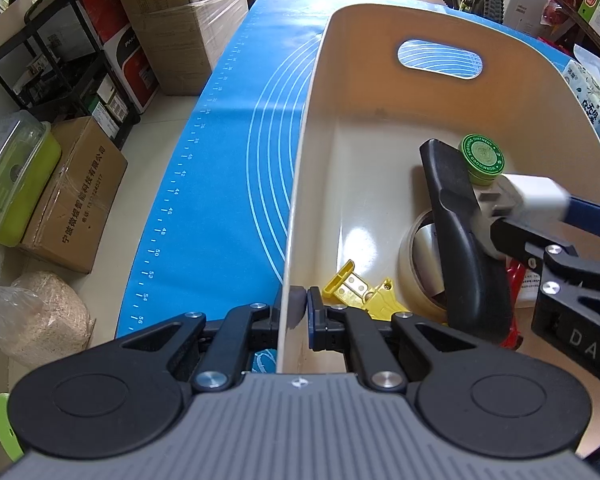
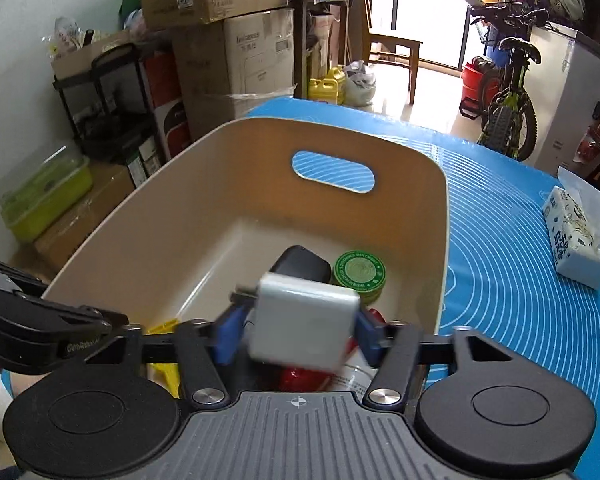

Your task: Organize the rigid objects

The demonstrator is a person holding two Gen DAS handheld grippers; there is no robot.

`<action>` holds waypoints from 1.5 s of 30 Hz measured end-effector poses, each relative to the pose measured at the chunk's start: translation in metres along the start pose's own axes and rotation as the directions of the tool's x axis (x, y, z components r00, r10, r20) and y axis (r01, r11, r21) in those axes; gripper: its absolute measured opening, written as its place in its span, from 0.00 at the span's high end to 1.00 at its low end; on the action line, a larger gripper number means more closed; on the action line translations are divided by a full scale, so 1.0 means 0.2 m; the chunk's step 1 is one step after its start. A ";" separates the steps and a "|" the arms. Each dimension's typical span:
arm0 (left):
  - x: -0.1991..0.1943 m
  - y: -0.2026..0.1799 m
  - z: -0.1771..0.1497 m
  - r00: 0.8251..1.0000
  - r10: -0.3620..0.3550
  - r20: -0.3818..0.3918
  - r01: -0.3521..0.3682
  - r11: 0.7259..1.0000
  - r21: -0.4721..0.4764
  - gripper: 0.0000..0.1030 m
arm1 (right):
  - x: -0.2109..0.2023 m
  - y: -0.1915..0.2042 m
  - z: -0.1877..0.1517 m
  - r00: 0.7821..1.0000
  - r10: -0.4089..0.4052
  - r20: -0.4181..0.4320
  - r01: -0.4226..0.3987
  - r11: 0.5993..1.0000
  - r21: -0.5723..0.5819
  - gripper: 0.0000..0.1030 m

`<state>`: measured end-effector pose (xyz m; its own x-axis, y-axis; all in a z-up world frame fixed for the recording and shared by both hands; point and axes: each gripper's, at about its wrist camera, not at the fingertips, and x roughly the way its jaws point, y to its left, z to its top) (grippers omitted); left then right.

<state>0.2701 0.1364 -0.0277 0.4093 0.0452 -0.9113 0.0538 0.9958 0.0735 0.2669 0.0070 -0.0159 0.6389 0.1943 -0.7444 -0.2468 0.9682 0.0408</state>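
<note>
While the left gripper [image 1: 305, 304] is sitting clamped on the near side wall of the cream bin [image 1: 312, 128], one pad outside and one inside, the right gripper [image 2: 296, 334] is holding a white charger block [image 2: 304, 326] over the bin's interior, blue pads [image 2: 225, 340] pressing on both of its sides. Block is looking motion-blurred in both views, with metal prongs poking out on its left side in the right wrist view. From the left wrist view the right gripper is reaching in from the right edge, the charger hanging above a long black object [image 1: 464, 240] that is leaning across the bin floor. Beside that black object a round green tin [image 1: 482, 158] is sitting toward the far end, partly behind it. Nearer the left gripper, a tape roll [image 1: 414, 258] is lying flat, partly under the black object, and a yellow plastic piece [image 1: 360, 294] is lying just beside the clamped wall. Something red and white [image 1: 520, 280] is showing under the right gripper; can't tell what it is. Bin is sitting on a blue mat [image 1: 220, 184] covering the table, handle cutout in its far wall. A tissue pack [image 2: 576, 242] is lying on the mat, well apart from the bin, off its right side.
</note>
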 end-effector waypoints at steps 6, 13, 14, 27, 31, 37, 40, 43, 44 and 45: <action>-0.02 0.00 0.00 1.000 0.007 0.020 -0.007 1.000 -0.011 0.89 | -0.09 -0.06 0.03 0.999 0.023 0.038 -0.025 0.999 0.044 0.35; -0.19 0.00 0.01 0.991 0.024 0.135 -0.020 0.999 -0.031 0.52 | -0.29 -0.11 0.03 0.994 0.013 0.112 -0.017 0.999 0.041 0.22; -0.23 -0.01 0.01 0.987 0.033 0.159 -0.028 0.999 -0.030 0.46 | -0.32 -0.12 0.03 0.992 0.011 0.122 -0.016 0.999 0.043 0.20; -0.66 -0.17 -0.13 0.953 0.045 0.300 -0.052 0.999 0.014 0.33 | -0.78 -0.20 0.00 0.976 -0.018 0.219 0.005 0.998 0.061 0.08; -0.79 -0.24 -0.19 0.940 0.038 0.339 -0.051 0.998 0.032 0.32 | -0.91 -0.21 -0.05 0.973 -0.033 0.229 0.018 0.997 0.070 0.07; -0.95 -0.32 -0.30 0.925 0.028 0.378 -0.044 0.998 0.034 0.32 | -1.09 -0.26 -0.14 0.970 -0.048 0.236 0.024 0.995 0.102 0.07; -1.01 -0.36 -0.36 0.919 0.014 0.395 -0.027 0.999 0.028 0.32 | -1.18 -0.28 -0.20 0.968 -0.058 0.244 0.033 0.994 0.104 0.07; -1.06 -0.40 -0.42 0.912 0.006 0.409 -0.018 0.999 0.027 0.32 | -1.26 -0.30 -0.27 0.965 -0.070 0.253 0.043 0.993 0.111 0.07; -1.08 -0.42 -0.45 0.910 0.003 0.415 -0.017 0.999 0.030 0.32 | -1.28 -0.31 -0.29 0.964 -0.073 0.255 0.044 0.992 0.116 0.07; -1.09 -0.43 -0.47 0.908 0.000 0.418 -0.015 0.999 0.033 0.32 | -1.31 -0.32 -0.31 0.964 -0.075 0.256 0.045 0.992 0.122 0.07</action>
<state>0.0910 0.0474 0.1270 0.7526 0.0081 -0.6584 0.0775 0.9919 0.1007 0.0712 -0.1162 0.1348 0.8205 0.1550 -0.5502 -0.1275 0.9879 0.0881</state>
